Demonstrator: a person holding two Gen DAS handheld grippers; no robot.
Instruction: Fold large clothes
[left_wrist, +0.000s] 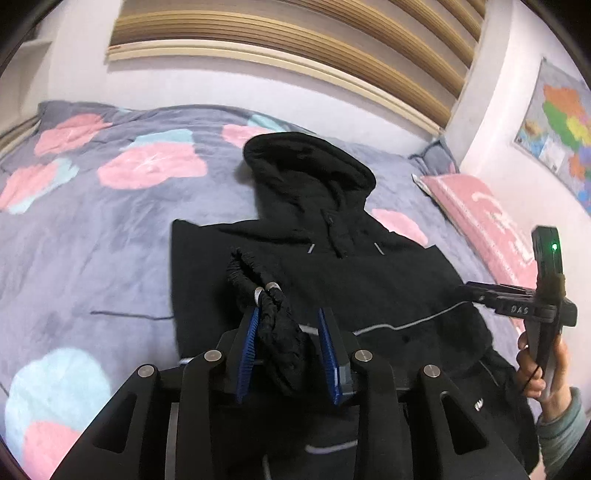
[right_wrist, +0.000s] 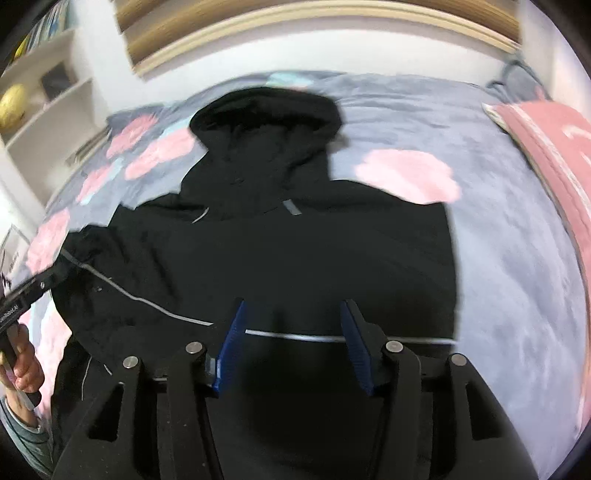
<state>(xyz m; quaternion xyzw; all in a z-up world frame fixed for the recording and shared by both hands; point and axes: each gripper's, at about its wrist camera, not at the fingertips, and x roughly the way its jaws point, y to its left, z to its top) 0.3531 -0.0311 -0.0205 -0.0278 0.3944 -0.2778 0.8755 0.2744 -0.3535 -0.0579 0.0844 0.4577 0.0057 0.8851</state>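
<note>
A black hoodie (left_wrist: 332, 266) lies front up on the bed, hood toward the headboard; it also shows in the right wrist view (right_wrist: 295, 240). My left gripper (left_wrist: 290, 321) is open above the hoodie's lower left part. A black drawstring with metal tips (left_wrist: 267, 321) hangs between its blue pads (left_wrist: 247, 350), resting against the left one. My right gripper (right_wrist: 291, 325) is open and empty above the hoodie's lower body, near a thin reflective stripe (right_wrist: 295, 336). The right gripper's body also shows at the right edge of the left wrist view (left_wrist: 546, 295).
The bed has a grey cover with pink and blue blotches (left_wrist: 92, 221). A pink pillow (left_wrist: 487, 225) lies at the right. A wooden slatted headboard (left_wrist: 295, 40) stands behind. A map (left_wrist: 561, 125) hangs on the right wall. White shelves (right_wrist: 44, 92) stand at the left.
</note>
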